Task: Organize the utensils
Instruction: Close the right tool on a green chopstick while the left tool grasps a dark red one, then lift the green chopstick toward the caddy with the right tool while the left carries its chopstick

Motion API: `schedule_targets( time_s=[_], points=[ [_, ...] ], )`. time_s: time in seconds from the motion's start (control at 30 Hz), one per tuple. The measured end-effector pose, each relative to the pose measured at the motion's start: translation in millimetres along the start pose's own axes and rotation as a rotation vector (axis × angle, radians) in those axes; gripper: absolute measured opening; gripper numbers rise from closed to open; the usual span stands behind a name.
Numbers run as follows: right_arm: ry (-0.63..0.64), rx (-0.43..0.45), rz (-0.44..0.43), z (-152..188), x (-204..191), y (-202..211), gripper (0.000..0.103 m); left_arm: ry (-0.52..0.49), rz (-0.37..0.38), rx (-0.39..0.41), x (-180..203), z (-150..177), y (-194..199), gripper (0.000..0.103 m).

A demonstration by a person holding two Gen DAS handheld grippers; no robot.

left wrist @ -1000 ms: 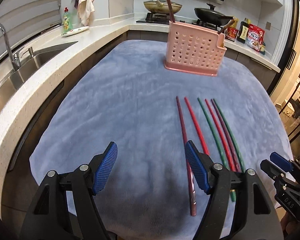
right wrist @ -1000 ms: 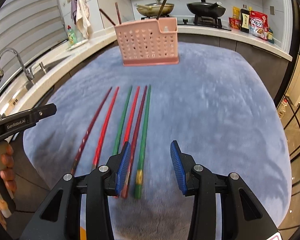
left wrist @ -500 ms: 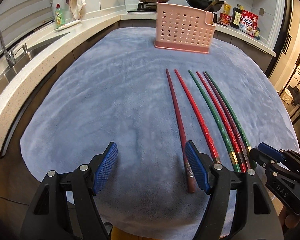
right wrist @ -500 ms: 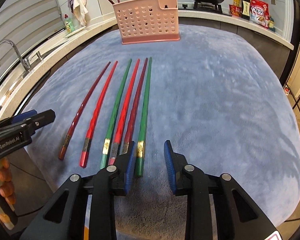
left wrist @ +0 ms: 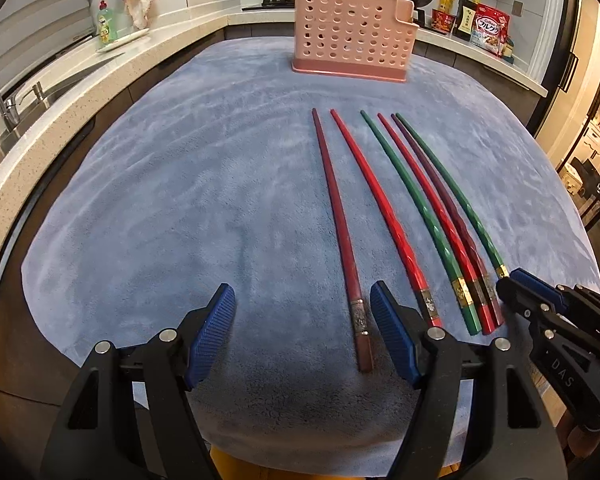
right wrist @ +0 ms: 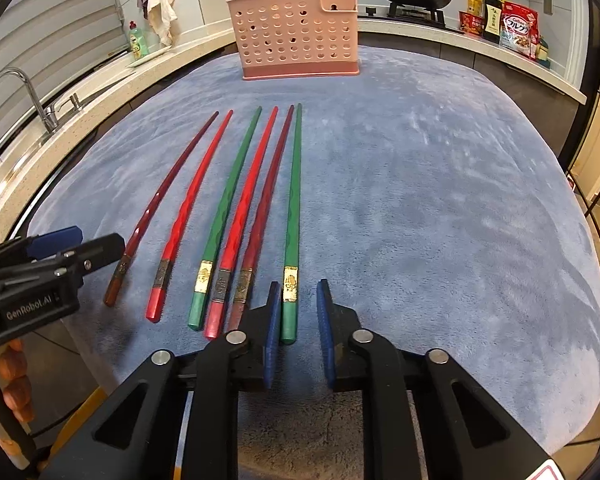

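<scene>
On the blue-covered tabletop [right wrist: 420, 184], six chopsticks lie before a pink holder [right wrist: 296, 36]; the right claw [right wrist: 298, 332] straddles the rightmost green chopstick [right wrist: 294, 208] unclosed, left claw [left wrist: 302, 332] spread.

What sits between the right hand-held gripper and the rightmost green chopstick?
Nothing visible. The right hand-held gripper is open, its pads already flanking the butt end of the rightmost green chopstick. Only the dark red chopstick lies close, just left of it.
</scene>
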State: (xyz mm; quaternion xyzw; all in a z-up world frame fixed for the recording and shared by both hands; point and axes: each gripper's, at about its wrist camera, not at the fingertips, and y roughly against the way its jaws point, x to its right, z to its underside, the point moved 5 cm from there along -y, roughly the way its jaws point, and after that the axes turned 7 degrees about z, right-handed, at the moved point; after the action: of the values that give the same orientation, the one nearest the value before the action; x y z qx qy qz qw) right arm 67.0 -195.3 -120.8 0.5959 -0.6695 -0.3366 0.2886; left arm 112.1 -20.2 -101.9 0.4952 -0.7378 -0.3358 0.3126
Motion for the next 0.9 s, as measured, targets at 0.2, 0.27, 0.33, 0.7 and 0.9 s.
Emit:
schedule_targets(
  time_s=[0.2, 0.27, 0.33, 0.7, 0.9],
  points=[
    [-0.015, -0.003, 0.004, 2.2, 5.2, 1.6, 0.007, -0.016, -0.009, -0.011, 3.6, 7.1, -6.0, 0.066],
    [-0.016, -0.003, 0.005, 3.0, 5.8, 2.2, 0.007, -0.017, -0.016, -0.010, 3.3, 7.9, -6.8, 0.064],
    [-0.018, -0.003, 0.004, 3.5, 6.3, 2.4, 0.007, -0.012, -0.014, -0.009, 1.8, 7.8, -6.9, 0.058],
    [-0.020, -0.003, -0.003, 4.0, 7.4, 6.3, 0.007, 0.011, 0.022, -0.021, -6.9, 3.4, -2.9, 0.009],
    [-0.022, 0.039, -0.010, -5.5, 10.7, 26.7, 0.007, 0.022, 0.035, -0.020, -9.2, -3.4, 9.1, 0.007]
  ],
)
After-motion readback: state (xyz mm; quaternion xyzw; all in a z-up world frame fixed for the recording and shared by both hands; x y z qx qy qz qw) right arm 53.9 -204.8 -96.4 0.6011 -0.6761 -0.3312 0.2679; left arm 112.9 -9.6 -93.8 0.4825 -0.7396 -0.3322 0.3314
